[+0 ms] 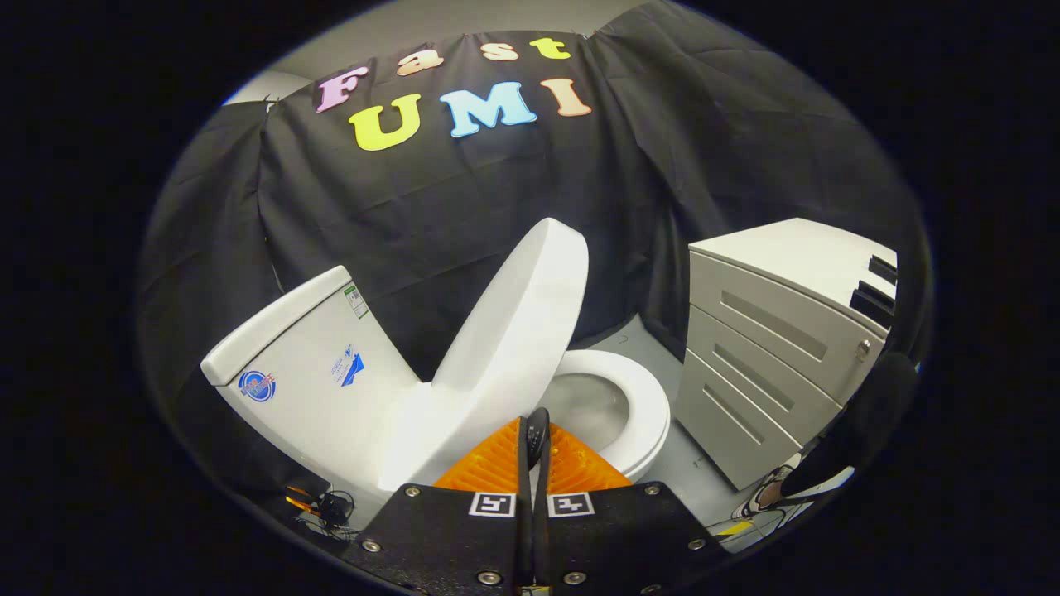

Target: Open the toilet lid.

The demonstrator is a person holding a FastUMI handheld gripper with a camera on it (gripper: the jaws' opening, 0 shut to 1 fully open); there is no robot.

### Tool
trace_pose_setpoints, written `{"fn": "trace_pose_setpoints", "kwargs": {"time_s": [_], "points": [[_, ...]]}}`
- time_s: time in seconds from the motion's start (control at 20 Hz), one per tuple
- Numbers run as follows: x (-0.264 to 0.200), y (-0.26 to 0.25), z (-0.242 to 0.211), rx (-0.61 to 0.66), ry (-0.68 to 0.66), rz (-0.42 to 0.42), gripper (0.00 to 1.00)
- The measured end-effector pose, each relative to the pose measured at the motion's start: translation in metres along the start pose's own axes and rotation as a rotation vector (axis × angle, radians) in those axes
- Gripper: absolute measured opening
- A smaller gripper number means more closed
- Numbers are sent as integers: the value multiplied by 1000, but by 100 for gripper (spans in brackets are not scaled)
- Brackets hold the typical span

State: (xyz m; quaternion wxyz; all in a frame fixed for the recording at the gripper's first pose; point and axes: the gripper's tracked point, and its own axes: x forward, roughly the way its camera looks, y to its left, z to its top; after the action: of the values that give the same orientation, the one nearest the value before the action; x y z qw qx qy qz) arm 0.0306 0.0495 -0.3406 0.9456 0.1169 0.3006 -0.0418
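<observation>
A white toilet stands just ahead of me, with its tank [306,364] to the left. The lid [513,331] is raised and stands tilted between the tank and the bowl, its inner face turned toward the seat. The white seat ring [650,406] lies down around the open bowl [592,406]. My gripper [534,426] is shut, its two orange fingers [489,463] pressed together with nothing between them. The fingertips sit right at the lower edge of the raised lid; I cannot tell whether they touch it.
A grey drawer cabinet [770,348] stands close to the right of the toilet. A person's dark trouser leg [861,422] and shoe [774,492] are at the near right on the grey floor. Black cables [327,505] lie by the toilet's base on the left.
</observation>
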Motion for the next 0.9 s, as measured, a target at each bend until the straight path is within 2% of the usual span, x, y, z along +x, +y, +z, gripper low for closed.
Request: {"fn": "trace_pose_setpoints", "kwargs": {"time_s": [0.15,0.35,0.9], "points": [[-5,13,8,-24,-18,10,0],[-11,32,18,-126,-41,7,0],[-24,77,34,-199,-95,13,0]]}}
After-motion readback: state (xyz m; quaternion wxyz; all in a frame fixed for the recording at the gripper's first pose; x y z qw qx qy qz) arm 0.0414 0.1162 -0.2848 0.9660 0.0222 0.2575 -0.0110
